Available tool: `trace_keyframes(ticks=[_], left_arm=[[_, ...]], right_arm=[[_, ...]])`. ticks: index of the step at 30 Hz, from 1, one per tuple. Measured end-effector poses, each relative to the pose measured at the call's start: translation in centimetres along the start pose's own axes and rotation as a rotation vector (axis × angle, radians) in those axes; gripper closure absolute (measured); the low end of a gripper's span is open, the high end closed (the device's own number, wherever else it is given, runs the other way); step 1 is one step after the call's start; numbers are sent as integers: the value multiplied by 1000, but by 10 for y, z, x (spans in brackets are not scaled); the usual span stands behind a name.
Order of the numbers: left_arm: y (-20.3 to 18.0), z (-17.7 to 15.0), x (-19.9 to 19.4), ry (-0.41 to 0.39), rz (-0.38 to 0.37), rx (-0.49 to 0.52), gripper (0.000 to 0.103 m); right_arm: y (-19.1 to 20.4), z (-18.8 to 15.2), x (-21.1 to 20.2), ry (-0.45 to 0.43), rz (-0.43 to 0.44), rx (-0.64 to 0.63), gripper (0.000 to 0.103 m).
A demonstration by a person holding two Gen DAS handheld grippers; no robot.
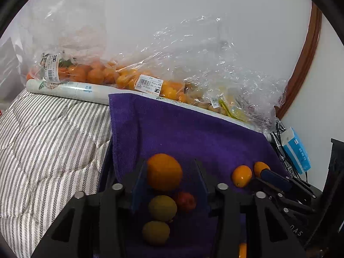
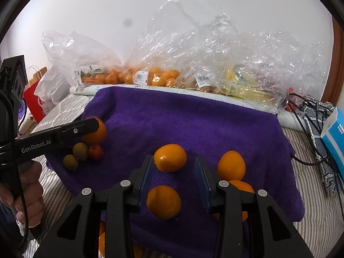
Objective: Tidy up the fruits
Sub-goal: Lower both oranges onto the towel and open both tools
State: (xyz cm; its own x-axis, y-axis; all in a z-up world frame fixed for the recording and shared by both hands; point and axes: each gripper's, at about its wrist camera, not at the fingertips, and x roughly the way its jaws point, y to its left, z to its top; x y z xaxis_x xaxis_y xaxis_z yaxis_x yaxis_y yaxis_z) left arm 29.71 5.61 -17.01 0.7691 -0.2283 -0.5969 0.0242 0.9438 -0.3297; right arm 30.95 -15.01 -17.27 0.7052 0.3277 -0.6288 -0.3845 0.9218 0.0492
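A purple towel [image 1: 193, 133] [image 2: 182, 124] lies on the bed with loose fruit on it. In the left wrist view my left gripper [image 1: 171, 172] is open, its jaws around a large orange [image 1: 164, 172] with a gap on the right side. Behind its tips lie two green fruits [image 1: 162, 207] and a small red fruit [image 1: 186, 201]. My right gripper [image 2: 175, 167] is open above several oranges: one at its tips [image 2: 171, 158], one between the jaws [image 2: 164, 202], another to the right [image 2: 231, 165]. The right gripper also shows in the left wrist view [image 1: 273, 178].
Clear plastic bags of oranges [image 1: 103, 73] [image 2: 159, 75] and other fruit lie along the wall behind a rolled white sheet [image 1: 71, 90]. Striped bedding [image 1: 43, 150] lies left. A blue box [image 2: 335, 137], cables [image 2: 309, 116] and a red paper bag [image 2: 32, 99] sit at the sides.
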Motion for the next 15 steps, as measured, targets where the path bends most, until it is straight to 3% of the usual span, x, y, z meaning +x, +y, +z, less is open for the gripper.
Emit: trace_keyframes(ticks=[15], left_arm=[[-2,-1,-2,-9,9,14,57]], right_arm=[[-7,4,-10,-48,2,55,57]])
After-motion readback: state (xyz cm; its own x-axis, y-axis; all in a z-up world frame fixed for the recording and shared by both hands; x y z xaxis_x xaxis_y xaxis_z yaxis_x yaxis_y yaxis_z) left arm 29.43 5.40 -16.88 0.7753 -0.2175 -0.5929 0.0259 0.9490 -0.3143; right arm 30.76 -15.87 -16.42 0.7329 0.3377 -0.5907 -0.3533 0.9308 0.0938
